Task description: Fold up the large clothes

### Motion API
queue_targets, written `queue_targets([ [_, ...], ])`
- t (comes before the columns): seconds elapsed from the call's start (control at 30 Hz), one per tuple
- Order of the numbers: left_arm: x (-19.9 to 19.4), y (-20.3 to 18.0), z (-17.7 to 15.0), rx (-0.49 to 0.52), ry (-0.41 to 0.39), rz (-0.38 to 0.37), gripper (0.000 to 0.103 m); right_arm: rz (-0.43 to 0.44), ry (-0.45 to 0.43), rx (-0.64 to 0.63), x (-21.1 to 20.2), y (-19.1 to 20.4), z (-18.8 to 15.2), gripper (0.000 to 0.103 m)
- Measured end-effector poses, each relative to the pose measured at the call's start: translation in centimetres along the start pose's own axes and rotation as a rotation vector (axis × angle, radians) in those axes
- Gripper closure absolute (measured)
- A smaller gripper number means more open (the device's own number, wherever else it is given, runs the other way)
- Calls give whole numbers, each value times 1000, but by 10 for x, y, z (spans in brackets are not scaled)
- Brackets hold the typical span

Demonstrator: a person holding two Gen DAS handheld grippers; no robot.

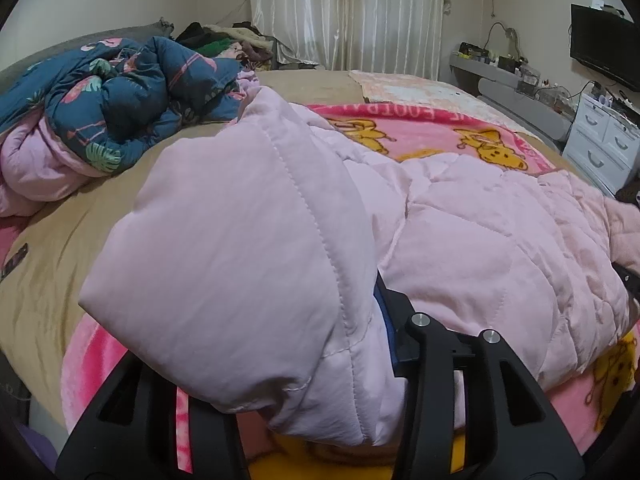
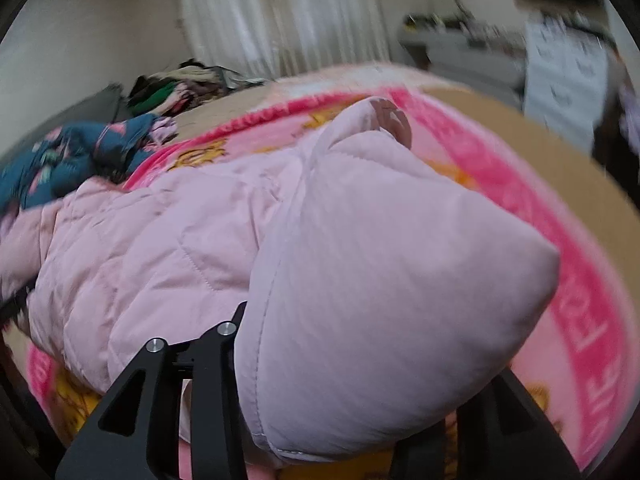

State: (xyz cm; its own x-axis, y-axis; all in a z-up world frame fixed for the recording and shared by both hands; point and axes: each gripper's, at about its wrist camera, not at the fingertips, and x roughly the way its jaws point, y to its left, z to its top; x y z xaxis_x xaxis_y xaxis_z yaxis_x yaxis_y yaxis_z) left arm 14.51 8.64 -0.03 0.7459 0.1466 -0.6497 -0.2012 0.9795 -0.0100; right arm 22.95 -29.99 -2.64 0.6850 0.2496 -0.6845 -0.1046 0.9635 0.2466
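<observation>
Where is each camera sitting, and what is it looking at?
Left wrist: on the left claw, looking across the bed at the pink padded jacket; black fingers show.
Right wrist: on the right claw, looking at the jacket; fingers show.
Both share the jacket, the pink cartoon blanket and the curtain.

Both wrist cameras sit low and very close over the bed (image 1: 72,248), angled down past their own jaws toward the curtained far wall. Each has the pink quilted jacket (image 1: 460,240) filling mid-frame; both share the cartoon blanket (image 2: 580,320) and the blue bedding (image 2: 68,160) at upper left.
</observation>
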Motion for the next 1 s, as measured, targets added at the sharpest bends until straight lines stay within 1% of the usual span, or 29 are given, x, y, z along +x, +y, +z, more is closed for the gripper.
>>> queue_targets([
  [0.07, 1, 0, -1, -1, 1, 1, 67, 13, 19, 55, 4, -7, -2, 52],
  [0.1, 1, 0, -3, -1, 2, 4, 66, 21, 35, 89, 6, -11, -2, 49],
  [0.13, 1, 0, -4, -3, 3, 5, 66, 28, 44, 112, 6, -13, -3, 43],
  [0.17, 2, 1, -5, -6, 5, 6, 66, 31, 53, 139, 6, -16, -3, 31],
  [0.2, 2, 1, -6, -7, 7, 6, 65, 19, 60, 161, 5, -20, -3, 23],
  [0.23, 2, 2, -7, -13, 9, 3, 65, 11, 61, 177, 3, -24, -4, 13],
  [0.27, 1, 3, -7, -19, 12, -1, 63, 16, 63, 199, 0, -28, -5, 11],
  [0.4, 0, 7, -11, -54, 22, -7, 57, 23, 56, 246, -17, -42, -10, 11],
  [0.47, -2, 14, -13, -89, 32, -17, 48, 23, 33, 258, -32, -47, -14, 10],
  [0.5, -3, 17, -15, -105, 39, -21, 46, 12, 16, 252, -40, -47, -14, 9],
  [0.57, -6, 26, -20, -147, 54, -36, 34, -6, -26, 226, -57, -48, -14, 4],
  [0.6, -8, 31, -22, -164, 59, -40, 29, -15, -51, 208, -67, -46, -14, 4],
  [0.63, -11, 35, -25, -177, 61, -32, 18, -20, -65, 194, -73, -45, -14, 4],
  [0.67, -15, 40, -27, -185, 60, -18, 13, -24, -82, 174, -81, -41, -13, 4],
  [0.73, -27, 50, -33, -209, 55, -22, 13, -27, -121, 122, -101, -33, -12, 4],
  [0.8, -43, 57, -37, -220, 37, -7, 10, -31, -144, 84, -114, -28, -14, 4],
  [0.93, -84, 64, -40, -216, -32, 24, 9, -11, -206, -5, -148, -6, -19, 4],
  [1.0, -107, 62, -40, -198, -75, 40, 9, 1, -233, -40, -163, 5, -26, 4],
])
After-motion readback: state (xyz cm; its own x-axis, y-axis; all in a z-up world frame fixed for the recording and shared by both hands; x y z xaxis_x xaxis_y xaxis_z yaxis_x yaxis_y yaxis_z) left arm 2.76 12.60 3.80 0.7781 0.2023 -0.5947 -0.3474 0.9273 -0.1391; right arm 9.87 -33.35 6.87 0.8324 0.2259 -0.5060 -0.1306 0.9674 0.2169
